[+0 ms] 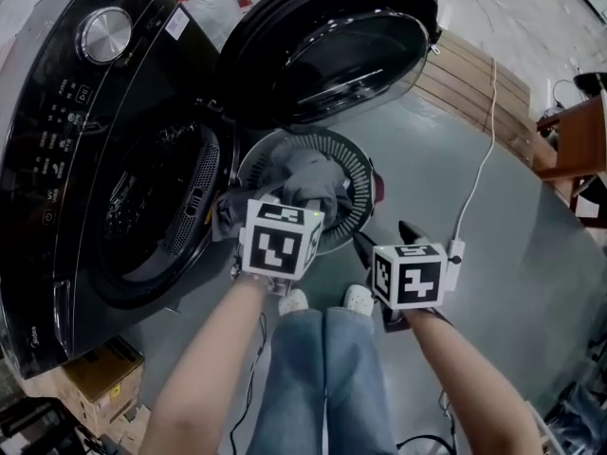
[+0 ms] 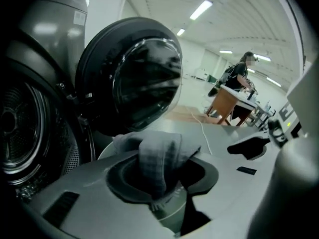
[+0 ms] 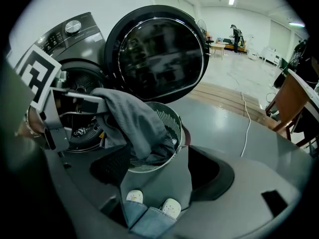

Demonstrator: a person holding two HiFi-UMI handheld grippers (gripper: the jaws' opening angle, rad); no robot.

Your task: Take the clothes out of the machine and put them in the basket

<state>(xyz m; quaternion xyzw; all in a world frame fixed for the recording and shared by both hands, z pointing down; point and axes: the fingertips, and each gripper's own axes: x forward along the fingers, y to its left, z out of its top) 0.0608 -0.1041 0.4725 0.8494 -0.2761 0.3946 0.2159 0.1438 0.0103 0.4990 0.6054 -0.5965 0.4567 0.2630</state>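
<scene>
Cloth is the whole story here: the grey garment (image 1: 313, 183) hangs from your left gripper (image 1: 277, 207). Its jaws stand nearly closed and pinch a fold of the cloth, and the rest drapes down into the round slatted basket (image 1: 358, 164). The basket sits on the floor at twelve o'clock from your shoes (image 1: 358, 299), just off the mouth of the washing machine (image 1: 85, 159) at nine o'clock. That gives each piece only a short way from drum to basket. The machine's door (image 1: 327, 45) is swung wide toward twelve o'clock, beyond the basket, which keeps it out of that path.

Your right gripper (image 1: 387, 240) hovers at four o'clock of the basket, jaws well apart with nothing in them; only floor and your shoes show through the gap. I judge it is held aside to stay out of the cloth. Most of the garment is over the basket, so letting go looks like the step in hand. A corner near the nine o'clock rim may spill outside.
</scene>
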